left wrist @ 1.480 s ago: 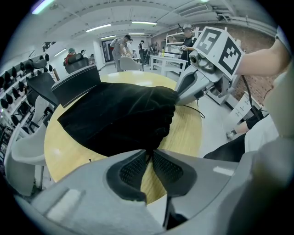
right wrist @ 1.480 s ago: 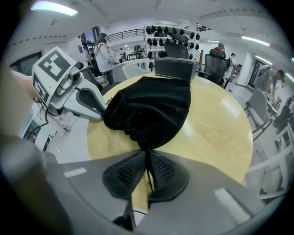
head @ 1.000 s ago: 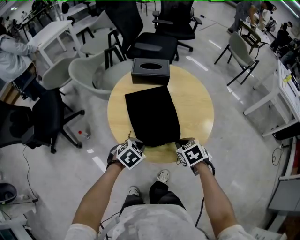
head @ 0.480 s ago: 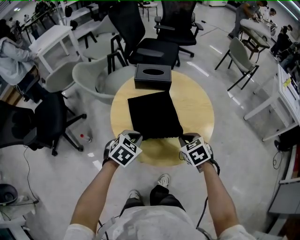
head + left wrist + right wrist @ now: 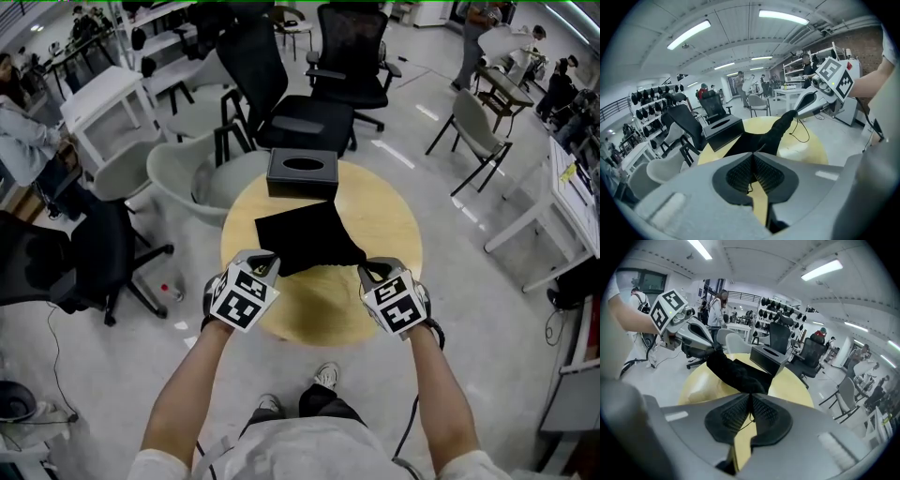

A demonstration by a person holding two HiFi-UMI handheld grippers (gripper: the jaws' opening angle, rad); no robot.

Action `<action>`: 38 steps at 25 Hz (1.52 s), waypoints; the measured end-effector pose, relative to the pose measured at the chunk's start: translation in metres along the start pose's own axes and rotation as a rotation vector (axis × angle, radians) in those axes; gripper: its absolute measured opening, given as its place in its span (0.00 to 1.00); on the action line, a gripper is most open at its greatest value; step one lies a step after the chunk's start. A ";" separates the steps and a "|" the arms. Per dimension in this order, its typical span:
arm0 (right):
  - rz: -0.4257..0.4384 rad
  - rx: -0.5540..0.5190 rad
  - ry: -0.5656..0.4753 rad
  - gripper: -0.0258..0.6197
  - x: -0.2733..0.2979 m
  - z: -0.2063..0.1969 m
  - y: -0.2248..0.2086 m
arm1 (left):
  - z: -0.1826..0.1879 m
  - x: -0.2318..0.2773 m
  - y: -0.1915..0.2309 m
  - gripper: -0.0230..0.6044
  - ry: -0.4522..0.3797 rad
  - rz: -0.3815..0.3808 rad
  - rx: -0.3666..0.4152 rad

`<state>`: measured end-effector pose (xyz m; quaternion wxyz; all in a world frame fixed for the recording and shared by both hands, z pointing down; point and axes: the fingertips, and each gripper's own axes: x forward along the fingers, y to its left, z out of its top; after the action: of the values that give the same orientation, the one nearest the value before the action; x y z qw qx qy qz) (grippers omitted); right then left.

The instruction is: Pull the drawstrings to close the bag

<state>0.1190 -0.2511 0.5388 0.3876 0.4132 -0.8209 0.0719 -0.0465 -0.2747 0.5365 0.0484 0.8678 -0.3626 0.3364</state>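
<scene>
Round surface (image 5: 375, 314) carries the black bag (image 5: 309, 239). Left gripper (image 5: 265, 265) and right gripper (image 5: 372, 273) each pinch a drawstring (image 5: 749, 186), so the pulling step seems in hand. Next, pull outward until the mouth gathers.

The lower half of the round pale wooden table (image 5: 323, 314) lies bare and open to a pass from the bottom of the frame. Across the middle the black cloth bag (image 5: 305, 239) bars the way, with the black rectangular tissue box (image 5: 302, 173) just behind it at the table's upper edge. Bare wood runs down the right side. A grey shell chair (image 5: 173, 173) crowds the upper left rim, perhaps touching it.
</scene>
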 end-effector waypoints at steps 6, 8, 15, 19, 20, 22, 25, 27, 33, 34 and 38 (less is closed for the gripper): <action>-0.033 -0.066 -0.061 0.06 -0.014 0.031 -0.021 | 0.040 -0.011 0.022 0.05 -0.067 0.072 0.013; -0.045 -0.086 -0.082 0.06 -0.019 0.042 -0.028 | 0.052 -0.016 0.029 0.05 -0.085 0.091 0.015; -0.073 -0.133 -0.186 0.06 -0.036 0.088 -0.052 | 0.091 -0.033 0.056 0.05 -0.136 0.176 0.001; -0.078 -0.146 -0.242 0.06 -0.047 0.109 -0.070 | 0.112 -0.037 0.065 0.05 -0.162 0.214 -0.007; -0.078 -0.149 -0.254 0.06 -0.049 0.113 -0.074 | 0.117 -0.038 0.066 0.05 -0.168 0.224 -0.009; -0.077 -0.154 -0.281 0.06 -0.054 0.121 -0.081 | 0.127 -0.041 0.069 0.05 -0.182 0.248 -0.017; -0.068 -0.157 -0.325 0.06 -0.062 0.133 -0.092 | 0.142 -0.045 0.074 0.05 -0.206 0.288 -0.042; -0.061 -0.162 -0.353 0.06 -0.068 0.141 -0.098 | 0.151 -0.050 0.078 0.05 -0.222 0.312 -0.058; -0.063 -0.178 -0.420 0.06 -0.083 0.165 -0.117 | 0.180 -0.066 0.083 0.05 -0.280 0.371 -0.103; -0.069 -0.178 -0.429 0.06 -0.085 0.169 -0.120 | 0.185 -0.069 0.085 0.05 -0.291 0.381 -0.105; -0.079 -0.173 -0.463 0.06 -0.090 0.184 -0.125 | 0.199 -0.079 0.093 0.05 -0.328 0.414 -0.106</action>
<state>0.1372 -0.3565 0.3241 0.2255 0.4158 -0.8741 -0.1105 -0.0394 -0.3605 0.3196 -0.0356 0.8143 -0.5523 0.1749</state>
